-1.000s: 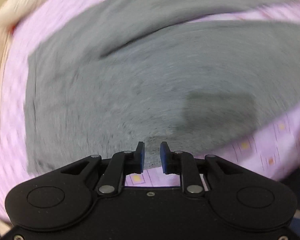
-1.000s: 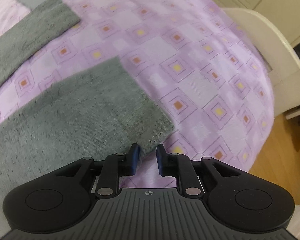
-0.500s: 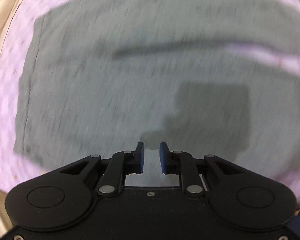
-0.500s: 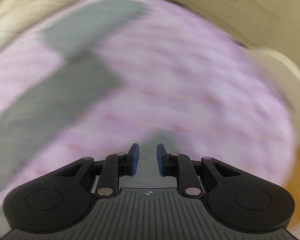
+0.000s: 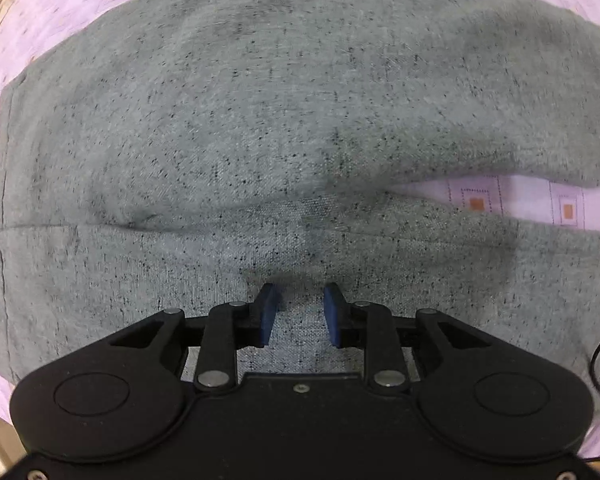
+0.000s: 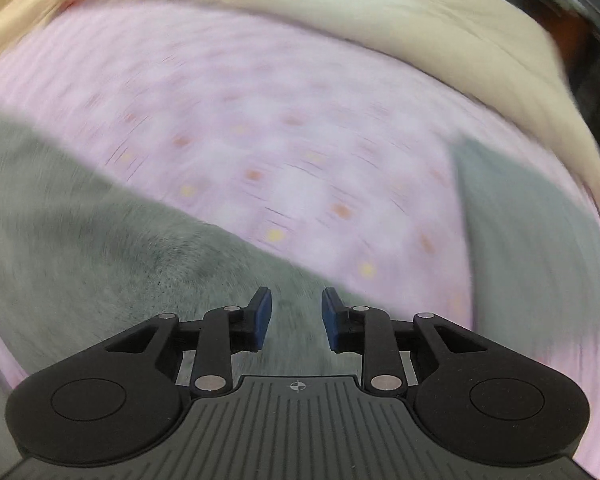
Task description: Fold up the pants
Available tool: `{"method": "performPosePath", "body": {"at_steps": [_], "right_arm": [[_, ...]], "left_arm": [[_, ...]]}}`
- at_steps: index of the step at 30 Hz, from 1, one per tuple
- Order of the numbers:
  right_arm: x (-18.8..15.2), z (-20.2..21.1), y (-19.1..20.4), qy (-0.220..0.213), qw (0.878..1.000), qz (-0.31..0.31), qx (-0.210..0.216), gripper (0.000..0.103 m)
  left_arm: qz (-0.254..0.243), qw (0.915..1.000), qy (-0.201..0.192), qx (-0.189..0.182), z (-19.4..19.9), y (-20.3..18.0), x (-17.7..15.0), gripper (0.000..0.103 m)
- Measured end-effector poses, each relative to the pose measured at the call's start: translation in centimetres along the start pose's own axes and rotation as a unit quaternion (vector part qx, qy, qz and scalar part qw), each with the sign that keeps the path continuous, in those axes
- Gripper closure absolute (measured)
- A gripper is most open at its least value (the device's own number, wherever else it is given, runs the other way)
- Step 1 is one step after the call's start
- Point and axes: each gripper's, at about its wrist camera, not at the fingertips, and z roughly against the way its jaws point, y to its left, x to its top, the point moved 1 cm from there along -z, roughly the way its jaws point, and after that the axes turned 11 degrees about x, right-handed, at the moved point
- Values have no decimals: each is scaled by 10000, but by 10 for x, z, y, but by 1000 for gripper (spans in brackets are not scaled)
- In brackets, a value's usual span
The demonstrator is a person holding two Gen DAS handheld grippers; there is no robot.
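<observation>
In the left wrist view, the pants (image 5: 300,120) lay flat on the bed (image 5: 520,200) under the left hand-held gripper (image 5: 298,314), legs apart, no fold visible. Its jaws were opening, grasping nothing. In the blurred right wrist view, the right hand-held gripper (image 6: 294,318) was also opening, empty, over the pants (image 6: 100,248). All folding seemed left.

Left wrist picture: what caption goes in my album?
Left tongs opening, nothing gripped, above speckled grey fabric pants spread on pink patterned bedsheet.
</observation>
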Motion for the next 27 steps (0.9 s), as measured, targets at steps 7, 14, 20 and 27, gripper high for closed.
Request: {"method": "performPosePath", "body": {"at_steps": [7,14,20,27], "right_arm": [[20,-41,9,783,9720,2102,696,69],[40,-48,-18,1109,9813,921,1274,75],[36,-22,10,1041,9799,1224,1186,98],[-2,55,47,262,9857,1467,790,98]], "left_arm": [[53,9996,218,-199,-6,2,16,69],[-79,9999,55,-51,-2,12,12,69],[189,9996,36,-192,23,18,-1,67],[671,9956,-463,-454,70,47,12,65]]}}
